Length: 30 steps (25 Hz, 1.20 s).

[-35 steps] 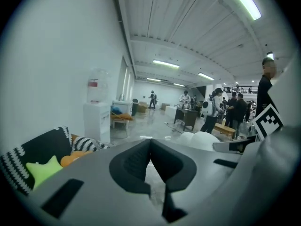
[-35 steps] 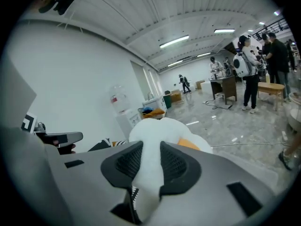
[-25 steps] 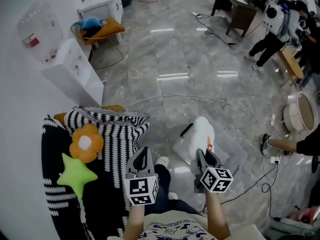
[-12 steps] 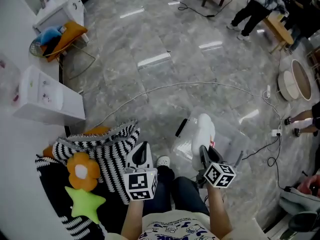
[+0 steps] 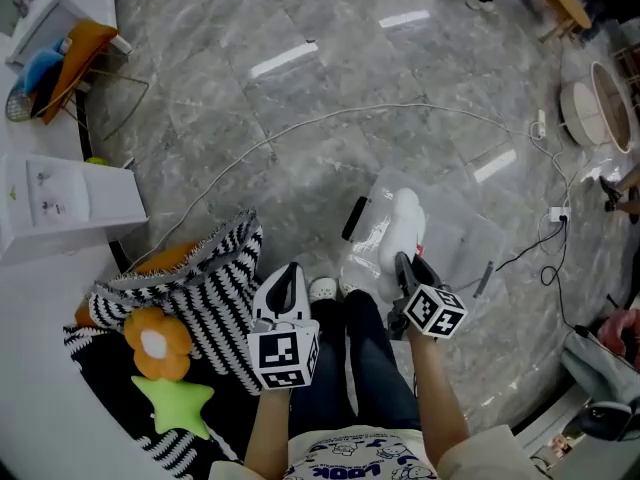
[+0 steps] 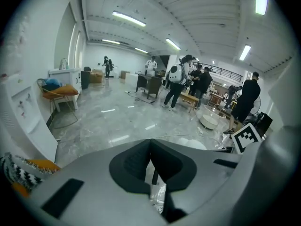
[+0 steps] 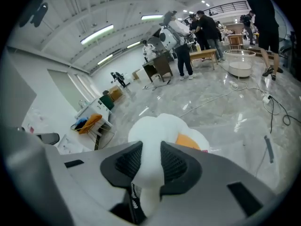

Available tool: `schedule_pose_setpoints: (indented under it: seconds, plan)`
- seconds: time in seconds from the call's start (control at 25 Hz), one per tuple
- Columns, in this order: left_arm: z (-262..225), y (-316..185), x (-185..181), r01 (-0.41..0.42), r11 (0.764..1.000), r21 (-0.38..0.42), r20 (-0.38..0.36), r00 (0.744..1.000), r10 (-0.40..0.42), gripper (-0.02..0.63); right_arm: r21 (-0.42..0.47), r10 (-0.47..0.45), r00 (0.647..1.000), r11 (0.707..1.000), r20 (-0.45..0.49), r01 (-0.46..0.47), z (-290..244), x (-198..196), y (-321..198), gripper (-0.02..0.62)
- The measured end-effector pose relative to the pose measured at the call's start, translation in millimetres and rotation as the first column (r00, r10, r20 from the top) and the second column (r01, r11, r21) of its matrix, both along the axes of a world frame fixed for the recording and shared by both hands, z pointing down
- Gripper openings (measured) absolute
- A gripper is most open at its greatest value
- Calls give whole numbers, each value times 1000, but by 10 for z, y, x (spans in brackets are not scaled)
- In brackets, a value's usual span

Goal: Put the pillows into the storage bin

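Since a second ago the head view has swung down and round: the storage bin (image 5: pixel 465 243), then partly behind the right gripper, now lies in full on the floor just beyond the person's feet.

White pillow (image 5: pixel 405 218) sticks out of the right gripper (image 5: pixel 405 265), away from the person. Its long axis runs near to far, in line with the jaws, and it hangs over the left half of the bin. In the right gripper view the jaws stand narrow, pinching the pillow's near end (image 7: pixel 160 126). So the bin lies straight below and ahead of this gripper, and I judge the release needs mainly a lowering.

Left gripper (image 5: pixel 290 274) sits further left, its jaws together on nothing. It is nearer the flower pillow (image 5: pixel 155 340) and star pillow (image 5: pixel 175 403).
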<state>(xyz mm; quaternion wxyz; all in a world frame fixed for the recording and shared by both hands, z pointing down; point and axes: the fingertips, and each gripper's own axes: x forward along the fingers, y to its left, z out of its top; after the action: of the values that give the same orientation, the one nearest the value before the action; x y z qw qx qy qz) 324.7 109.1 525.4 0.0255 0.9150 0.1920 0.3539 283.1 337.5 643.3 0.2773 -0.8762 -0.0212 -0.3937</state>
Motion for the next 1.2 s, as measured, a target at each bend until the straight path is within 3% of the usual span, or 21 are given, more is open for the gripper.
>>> schedule_pose_setpoints:
  seconds: [0.28, 0.64, 0.96, 1.2]
  plan:
    - [814, 250, 124, -25, 999, 21, 61, 998, 24, 14, 35, 20, 988, 999, 151, -25, 1350, 116, 185, 124]
    - [2002, 359, -158, 18, 1000, 11, 211, 977, -20, 14, 105, 44, 973, 992, 226, -69, 2882, 331, 299, 133]
    - [2588, 532, -270, 20, 1000, -22, 273, 962, -13, 14, 167, -4, 962, 985, 274, -44, 3727, 364, 216, 166]
    - [2723, 535, -197, 63, 998, -30, 275, 960, -53, 14, 248, -9, 964, 967, 266, -59, 3907, 322, 168, 203]
